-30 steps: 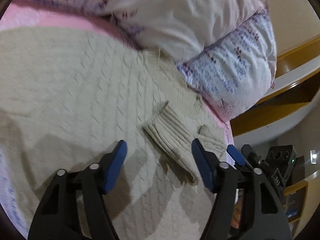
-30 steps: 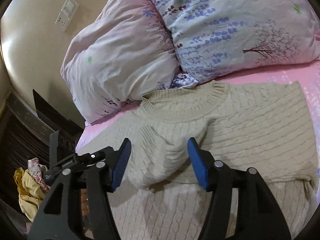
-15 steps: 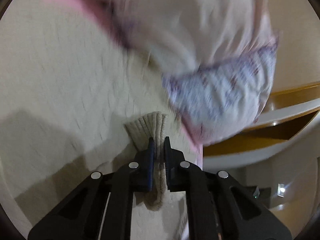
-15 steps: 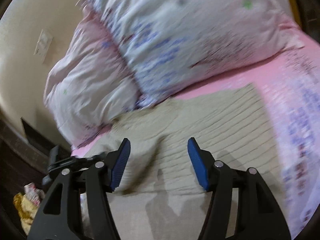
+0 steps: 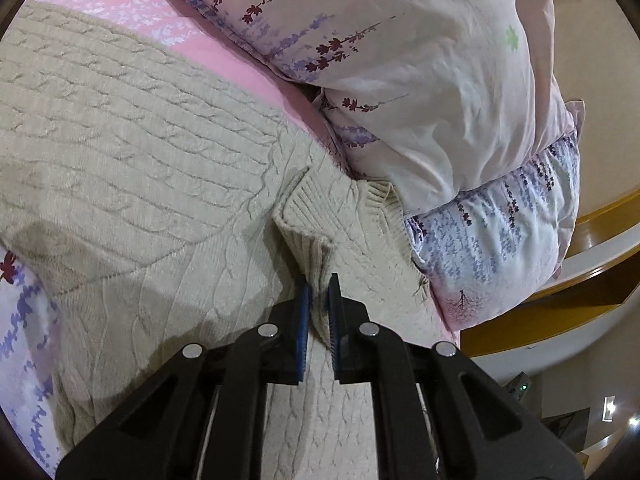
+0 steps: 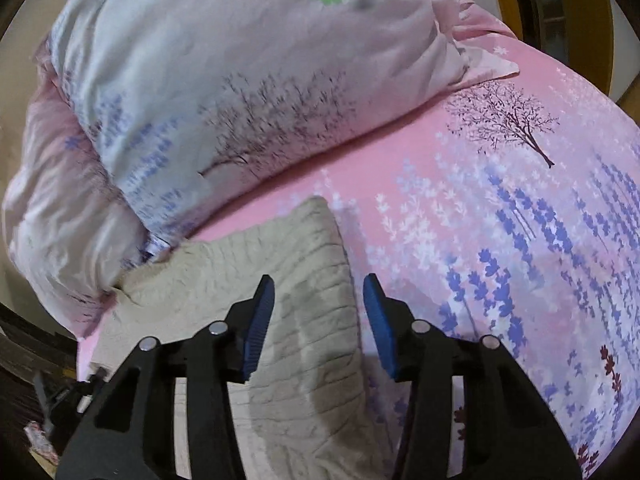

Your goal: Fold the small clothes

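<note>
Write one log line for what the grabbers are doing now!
left gripper: shut on sweater cuff | right gripper: open over sweater | bedsheet

- One beige cable-knit sweater [image 5: 152, 152], at centre left.
- Two floral pillows [image 5: 420, 60], upper right.
- One pink floral bedsheet [image 6: 520, 220].
- Two claws [image 5: 318, 304], lower centre.

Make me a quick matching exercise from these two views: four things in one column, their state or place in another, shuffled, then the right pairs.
Things
1. left gripper
2. right gripper
3. sweater
4. pillow

States or places
A. open, above the sweater's edge
B. spread on the pink bedsheet
C. shut on the ribbed cuff
D. at the head of the bed, beyond the sweater

Pairs: 1-C, 2-A, 3-B, 4-D
</note>
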A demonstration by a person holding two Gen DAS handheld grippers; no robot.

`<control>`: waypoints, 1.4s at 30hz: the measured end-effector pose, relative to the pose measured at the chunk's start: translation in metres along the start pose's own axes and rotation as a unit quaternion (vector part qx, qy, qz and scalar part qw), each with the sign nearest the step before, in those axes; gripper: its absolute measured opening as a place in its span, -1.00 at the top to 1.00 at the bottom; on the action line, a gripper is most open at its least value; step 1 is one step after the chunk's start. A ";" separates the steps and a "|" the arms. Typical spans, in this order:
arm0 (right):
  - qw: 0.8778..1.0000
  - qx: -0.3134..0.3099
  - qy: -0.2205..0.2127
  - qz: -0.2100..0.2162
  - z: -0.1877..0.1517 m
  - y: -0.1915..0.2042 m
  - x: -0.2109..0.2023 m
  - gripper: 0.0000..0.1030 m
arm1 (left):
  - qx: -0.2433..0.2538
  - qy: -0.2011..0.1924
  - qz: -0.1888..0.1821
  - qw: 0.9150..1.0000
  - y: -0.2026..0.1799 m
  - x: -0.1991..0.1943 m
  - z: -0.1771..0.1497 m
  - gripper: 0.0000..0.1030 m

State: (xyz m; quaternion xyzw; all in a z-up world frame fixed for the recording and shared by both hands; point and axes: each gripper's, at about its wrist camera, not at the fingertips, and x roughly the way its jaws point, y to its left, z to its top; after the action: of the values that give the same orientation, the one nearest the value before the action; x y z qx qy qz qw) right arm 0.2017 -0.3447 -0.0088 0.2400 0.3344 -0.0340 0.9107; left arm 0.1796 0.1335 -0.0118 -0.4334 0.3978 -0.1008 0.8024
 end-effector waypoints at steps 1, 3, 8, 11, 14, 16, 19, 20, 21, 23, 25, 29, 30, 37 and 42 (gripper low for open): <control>1.000 -0.006 0.003 -0.001 -0.001 0.001 0.004 0.26 | 0.001 -0.001 0.002 1.000 -0.001 0.003 0.000 0.84; 1.000 -0.018 0.005 -0.007 -0.004 0.004 0.008 0.78 | 0.007 -0.003 0.008 1.000 -0.003 0.006 -0.002 0.84; 1.000 -0.004 -0.021 -0.003 -0.004 0.001 0.003 0.84 | 0.027 -0.036 0.031 0.998 -0.005 -0.005 -0.010 0.86; 0.999 -0.018 -0.011 -0.026 -0.005 0.004 0.009 0.80 | 0.042 -0.044 0.054 0.997 -0.007 -0.007 -0.019 0.86; 0.996 -0.034 -0.026 -0.076 -0.007 0.016 0.001 0.28 | 0.051 -0.032 0.058 0.996 -0.006 -0.005 -0.024 0.86; 0.993 -0.050 -0.061 -0.086 -0.012 0.029 -0.016 -0.23 | 0.049 -0.026 0.046 0.997 -0.006 -0.011 -0.023 0.86; 0.988 -0.118 -0.088 -0.050 -0.030 0.066 -0.034 -0.24 | 0.048 -0.016 0.021 0.998 -0.004 -0.032 -0.022 0.84; 0.985 -0.148 -0.078 -0.033 -0.038 0.082 -0.033 -0.24 | 0.047 -0.021 0.023 0.998 -0.001 -0.041 -0.023 0.84; 0.983 -0.168 -0.067 -0.025 -0.044 0.093 -0.030 -0.24 | 0.045 -0.026 0.021 0.998 0.003 -0.051 -0.022 0.84; 0.974 -0.226 -0.029 -0.010 -0.063 0.124 -0.013 -0.24 | 0.031 -0.035 0.022 0.999 0.017 -0.072 -0.018 0.84; 0.964 -0.265 -0.008 -0.019 -0.078 0.146 0.004 -0.24 | -0.005 -0.049 0.027 0.998 0.038 -0.098 -0.012 0.83; 0.963 -0.267 0.030 -0.012 -0.091 0.154 0.027 -0.24 | -0.078 -0.081 0.055 0.992 0.079 -0.137 -0.001 0.19; 0.965 -0.261 0.030 -0.010 -0.092 0.153 0.027 -0.26 | -0.093 -0.095 0.066 0.989 0.090 -0.147 0.002 0.07; 0.969 -0.245 0.029 0.005 -0.091 0.151 0.010 -0.30 | -0.175 -0.154 0.065 0.970 0.132 -0.176 0.027 0.01; 0.972 -0.234 0.027 0.009 -0.092 0.147 0.001 -0.32 | -0.245 -0.195 0.046 0.949 0.160 -0.183 0.041 0.24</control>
State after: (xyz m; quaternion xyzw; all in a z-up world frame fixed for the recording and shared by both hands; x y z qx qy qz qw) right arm 0.1803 -0.1721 -0.0092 0.0237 0.3555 0.0596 0.9325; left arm 0.0587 0.3481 -0.0226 -0.6092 0.2654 0.1228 0.7371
